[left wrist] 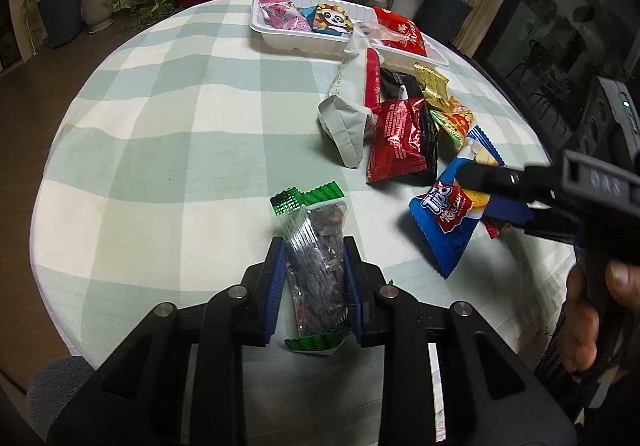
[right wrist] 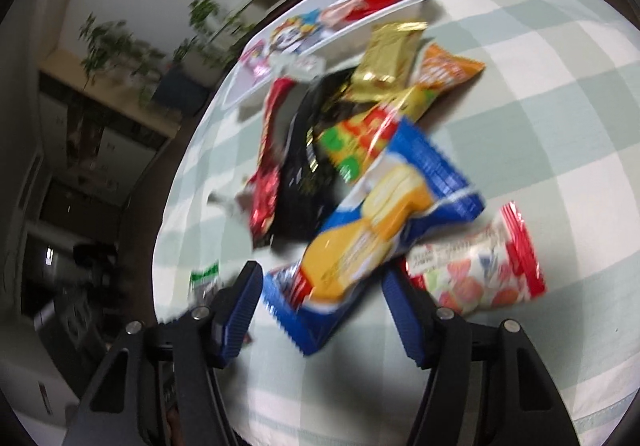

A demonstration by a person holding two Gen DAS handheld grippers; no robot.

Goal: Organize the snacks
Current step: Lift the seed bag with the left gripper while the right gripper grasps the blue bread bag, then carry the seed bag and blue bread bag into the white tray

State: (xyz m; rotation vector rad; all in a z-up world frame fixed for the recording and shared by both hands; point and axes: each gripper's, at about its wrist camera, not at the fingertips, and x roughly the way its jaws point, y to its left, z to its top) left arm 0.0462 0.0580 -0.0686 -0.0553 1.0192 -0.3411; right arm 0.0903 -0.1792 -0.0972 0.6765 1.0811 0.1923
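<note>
The room is dim, yet the tablecloth (left wrist: 160, 125) is lit evenly from above, with soft, faint shadows under the packets. Glare flashes off the red foil packet (left wrist: 396, 137) and the clear wrapper (left wrist: 316, 246). The left wrist view is sharp; the right wrist view is smeared with motion blur throughout. Both bend strongly at the edges and darken to black corners.

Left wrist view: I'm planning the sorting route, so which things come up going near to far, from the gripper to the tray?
left gripper → green-ended snack bar → red foil packet → white tray
</note>
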